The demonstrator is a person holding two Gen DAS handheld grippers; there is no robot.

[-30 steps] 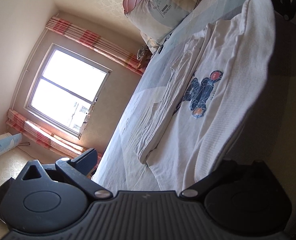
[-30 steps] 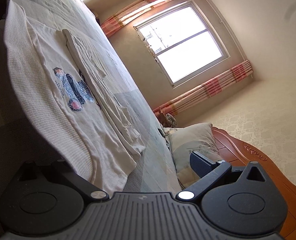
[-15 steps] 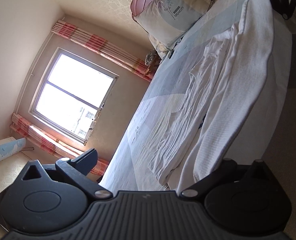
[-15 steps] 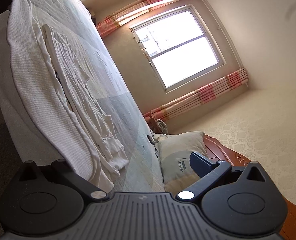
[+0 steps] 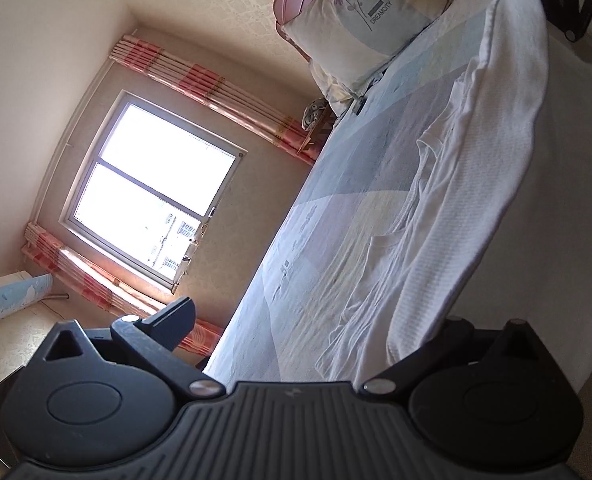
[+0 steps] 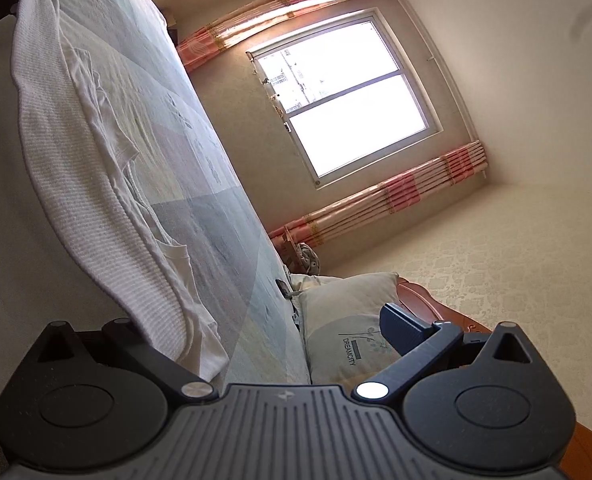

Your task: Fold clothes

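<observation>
The white garment [image 5: 483, 184] lay along the near edge of the bed [image 5: 335, 216], its waffle-textured body doubled over toward the middle and a thinner, creased layer [image 5: 407, 216] showing beyond it. Its long axis ran with the bed's edge, from one hand-held gripper to the other. It started right ahead of the left hand-held gripper [image 5: 296, 340], under the finger on its right side, and ran away toward the pillow [image 5: 359, 20]. In the right wrist view the same cloth [image 6: 76, 168] started at the right hand-held gripper [image 6: 296, 344], by the finger on its left. Both hand-held grippers stood with fingers spread wide; whether an inner finger pinched a hem I could not tell, as cloth covered those tips. Each seemed equally near its own end. The window [image 5: 152, 188] and striped curtains [image 5: 200, 80] lay beyond the bed.
</observation>
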